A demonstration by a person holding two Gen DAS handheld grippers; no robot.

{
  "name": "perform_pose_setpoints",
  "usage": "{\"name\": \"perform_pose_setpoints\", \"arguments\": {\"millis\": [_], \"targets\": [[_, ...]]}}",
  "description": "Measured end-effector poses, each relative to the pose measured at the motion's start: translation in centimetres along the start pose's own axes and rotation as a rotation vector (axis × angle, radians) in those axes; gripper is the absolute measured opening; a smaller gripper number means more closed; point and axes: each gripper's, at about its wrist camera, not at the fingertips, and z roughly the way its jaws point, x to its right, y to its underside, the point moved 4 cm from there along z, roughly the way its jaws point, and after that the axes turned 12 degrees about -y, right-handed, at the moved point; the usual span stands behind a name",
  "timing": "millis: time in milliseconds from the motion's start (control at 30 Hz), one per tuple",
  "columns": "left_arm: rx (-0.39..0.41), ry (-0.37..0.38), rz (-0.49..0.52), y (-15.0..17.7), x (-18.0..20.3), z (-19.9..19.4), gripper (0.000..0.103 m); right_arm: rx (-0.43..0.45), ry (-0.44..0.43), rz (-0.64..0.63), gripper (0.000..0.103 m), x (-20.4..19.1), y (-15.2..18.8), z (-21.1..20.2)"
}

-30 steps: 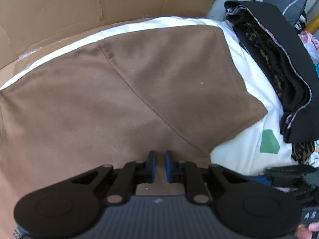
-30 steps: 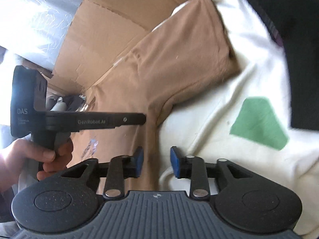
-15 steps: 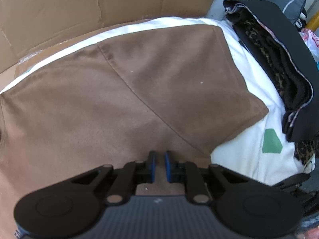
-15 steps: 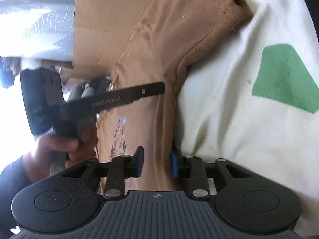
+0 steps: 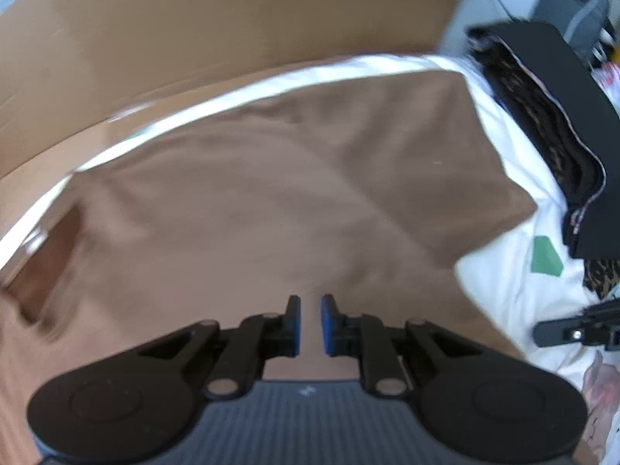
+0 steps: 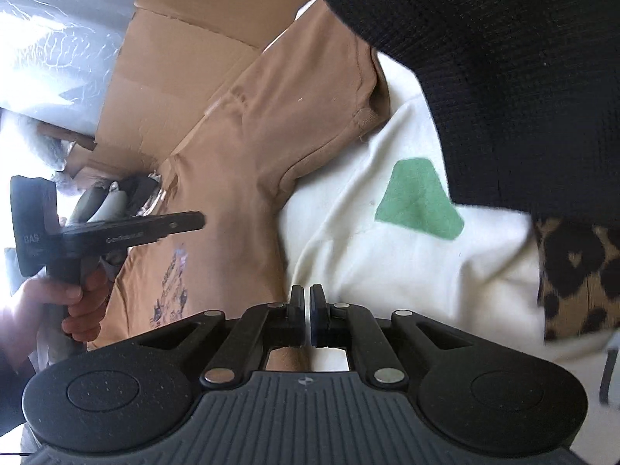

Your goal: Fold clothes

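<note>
Looking down the right tongs (image 6: pixel 304 317), I see the pads brought together right at the side edge of the shirt (image 6: pixel 248 147), where brown cloth meets the white sheet (image 6: pixel 387 271); whether a fold of that edge is caught between them I cannot tell. My left tongs (image 5: pixel 309 323) stand with only a narrow slit between the pads and brown cloth showing through it, but I cannot tell if they pinch the cloth or just hang over it. The shirt lies spread nearly flat on the sheet, one short sleeve out toward the stack (image 5: pixel 562 116) of dark folded clothes beside it, cardboard (image 5: pixel 232 19) behind. As I read it, the stack is finished work, and this shirt has no fold in it yet: I am only at the side edge, so the side folds, the sleeves and the final halving all remain.
</note>
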Motion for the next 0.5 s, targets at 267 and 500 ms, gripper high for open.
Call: {"name": "perform_pose_setpoints", "arguments": {"millis": [267, 500], "targets": [[-0.044, -0.119, -0.168, 6.2, -8.5, -6.1, 0.013, -0.082, 0.084, -0.113, 0.023, -0.2, 3.7, 0.6], [-0.067, -0.184, -0.316, 13.6, -14.2, -14.4, 0.014, -0.120, 0.148, -0.145, 0.020, -0.1, 6.2, -0.9]]}}
